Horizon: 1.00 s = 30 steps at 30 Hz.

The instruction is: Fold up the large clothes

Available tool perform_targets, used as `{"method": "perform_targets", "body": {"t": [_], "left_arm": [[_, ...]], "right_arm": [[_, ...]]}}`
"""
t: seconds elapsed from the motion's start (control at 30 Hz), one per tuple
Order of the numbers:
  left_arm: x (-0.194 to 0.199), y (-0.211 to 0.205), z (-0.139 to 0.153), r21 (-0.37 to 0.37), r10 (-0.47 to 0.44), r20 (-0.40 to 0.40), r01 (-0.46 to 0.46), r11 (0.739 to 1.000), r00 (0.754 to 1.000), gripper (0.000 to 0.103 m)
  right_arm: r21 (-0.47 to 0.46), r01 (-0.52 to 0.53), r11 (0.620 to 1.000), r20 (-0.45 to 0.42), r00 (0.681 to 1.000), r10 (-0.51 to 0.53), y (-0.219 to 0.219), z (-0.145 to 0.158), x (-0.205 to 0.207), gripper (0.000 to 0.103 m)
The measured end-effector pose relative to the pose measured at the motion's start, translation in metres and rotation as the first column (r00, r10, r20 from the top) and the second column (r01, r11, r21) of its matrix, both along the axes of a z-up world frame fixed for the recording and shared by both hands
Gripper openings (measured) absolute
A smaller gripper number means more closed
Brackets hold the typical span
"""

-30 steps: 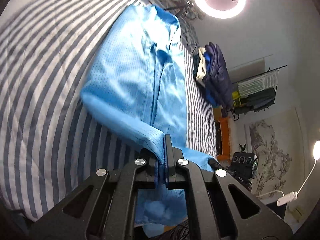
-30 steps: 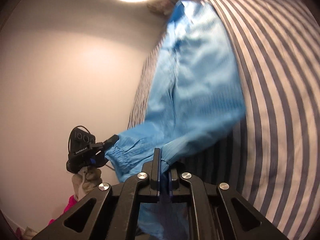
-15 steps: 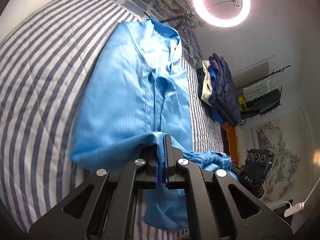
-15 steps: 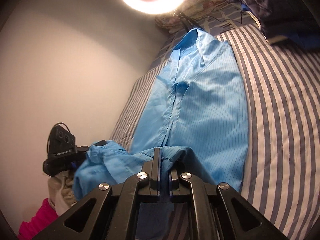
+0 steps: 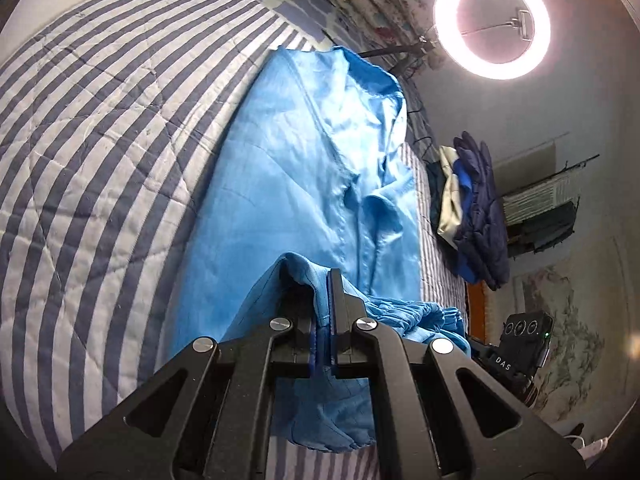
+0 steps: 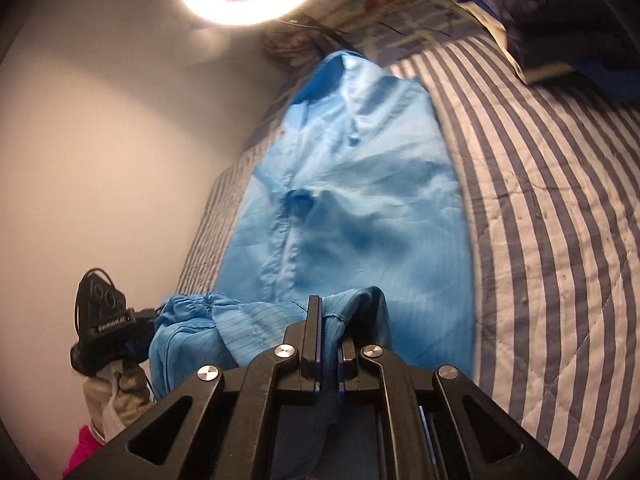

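Observation:
A large light-blue shirt (image 5: 304,184) lies lengthwise on a blue-and-white striped bed cover (image 5: 100,140), collar at the far end. It also shows in the right wrist view (image 6: 360,200). My left gripper (image 5: 326,280) is shut on the shirt's near hem edge and holds it raised above the cloth. My right gripper (image 6: 326,312) is shut on the hem too, a fold draped over its fingers. A gathered cuff (image 5: 420,312) hangs between the two grippers. The other gripper's body (image 6: 100,320) shows at the left of the right wrist view.
A pile of dark blue and white clothes (image 5: 472,208) lies on the bed's far right side. A lit ring light (image 5: 492,20) stands past the bed head. A wall (image 6: 120,140) runs close along the bed. A clothes rack (image 5: 540,208) stands beyond.
Both grippers have carried the hem forward over the shirt, towards the collar. The lower part now lifts and doubles over the body.

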<state>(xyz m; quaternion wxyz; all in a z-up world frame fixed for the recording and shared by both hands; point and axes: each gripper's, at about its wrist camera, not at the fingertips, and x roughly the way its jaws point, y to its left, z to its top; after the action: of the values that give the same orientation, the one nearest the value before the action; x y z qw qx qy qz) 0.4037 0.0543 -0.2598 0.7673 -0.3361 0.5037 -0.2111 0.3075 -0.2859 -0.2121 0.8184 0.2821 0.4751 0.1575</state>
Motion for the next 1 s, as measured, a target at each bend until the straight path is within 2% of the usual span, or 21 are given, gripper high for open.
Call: {"method": "perform_targets", "body": {"t": [0.1, 0.17, 0.2, 0.23, 0.27, 0.3, 0.33, 0.37, 0.43, 0.53, 0.6, 0.67, 0.73, 0.8, 0.9, 1.0], "left_arm": [[0.007, 0.001, -0.005, 0.0, 0.003, -0.012, -0.003, 1.0, 1.0, 0.002], [0.011, 0.001, -0.008, 0.021, 0.003, -0.026, -0.002, 1.0, 1.0, 0.002], [0.013, 0.0, -0.01, 0.029, 0.001, -0.039, 0.0, 1.0, 0.999, 0.006], [0.014, 0.0, -0.011, 0.025, -0.001, -0.048, 0.002, 1.0, 0.999, 0.019], [0.015, 0.0, -0.01, 0.016, 0.004, -0.051, -0.003, 1.0, 0.999, 0.027], [0.014, 0.002, -0.007, 0.006, 0.016, -0.038, -0.016, 1.0, 0.999, 0.04], [0.013, 0.003, -0.003, 0.002, 0.026, -0.025, -0.026, 1.0, 0.999, 0.048], [0.013, 0.005, 0.002, 0.0, 0.028, -0.014, -0.028, 1.0, 1.0, 0.05], [0.013, 0.009, 0.011, -0.002, 0.026, 0.007, -0.026, 1.0, 1.0, 0.051], [0.004, 0.014, 0.032, 0.028, -0.007, 0.083, 0.005, 1.0, 0.997, 0.051], [-0.006, 0.009, 0.042, 0.066, -0.084, 0.126, 0.077, 0.995, 0.988, 0.051], [-0.017, 0.003, 0.045, 0.115, -0.155, 0.156, 0.138, 0.984, 0.976, 0.051], [-0.024, -0.002, 0.04, 0.159, -0.203, 0.148, 0.179, 0.971, 0.968, 0.051], [-0.025, -0.004, 0.028, 0.212, -0.2, 0.119, 0.172, 0.962, 0.973, 0.051], [-0.019, 0.006, 0.009, 0.209, -0.144, 0.062, 0.128, 0.969, 0.988, 0.051], [-0.014, 0.017, -0.004, 0.179, -0.111, 0.033, 0.103, 0.978, 0.993, 0.051]], "right_arm": [[-0.023, 0.0, 1.0, -0.021, 1.0, 0.0, 0.0, -0.008, 0.006, 0.003], [-0.033, -0.007, 0.999, -0.024, 1.0, 0.006, 0.001, -0.009, 0.007, 0.007], [-0.031, -0.005, 0.999, -0.025, 1.0, 0.005, 0.001, -0.01, 0.008, 0.009], [-0.029, -0.004, 1.0, -0.027, 1.0, 0.003, -0.001, -0.01, 0.009, 0.02], [-0.018, -0.001, 1.0, -0.028, 1.0, 0.0, -0.002, -0.008, 0.009, 0.033], [-0.005, 0.01, 1.0, -0.031, 0.999, -0.01, -0.006, -0.006, 0.009, 0.038], [0.002, 0.018, 1.0, -0.028, 0.999, -0.018, -0.009, -0.002, 0.007, 0.046], [0.008, 0.025, 1.0, -0.018, 1.0, -0.025, -0.012, 0.002, 0.005, 0.057], [0.018, 0.039, 0.999, 0.008, 0.999, -0.039, -0.02, 0.013, -0.001, 0.064], [0.025, 0.033, 0.999, 0.051, 0.998, -0.034, -0.029, 0.031, -0.011, 0.063], [0.013, -0.031, 0.999, 0.096, 0.995, 0.03, -0.028, 0.045, -0.02, 0.06], [-0.051, -0.109, 0.993, 0.112, 0.987, 0.114, -0.019, 0.052, -0.028, 0.056], [-0.122, -0.176, 0.977, 0.099, 0.977, 0.188, -0.008, 0.049, -0.034, 0.048], [-0.211, -0.216, 0.953, 0.04, 0.973, 0.229, 0.003, 0.038, -0.034, 0.042], [-0.281, -0.177, 0.943, -0.018, 0.984, 0.179, 0.004, 0.022, -0.03, 0.042], [-0.302, -0.121, 0.946, -0.049, 0.993, 0.111, -0.006, 0.012, -0.024, 0.043]]}}
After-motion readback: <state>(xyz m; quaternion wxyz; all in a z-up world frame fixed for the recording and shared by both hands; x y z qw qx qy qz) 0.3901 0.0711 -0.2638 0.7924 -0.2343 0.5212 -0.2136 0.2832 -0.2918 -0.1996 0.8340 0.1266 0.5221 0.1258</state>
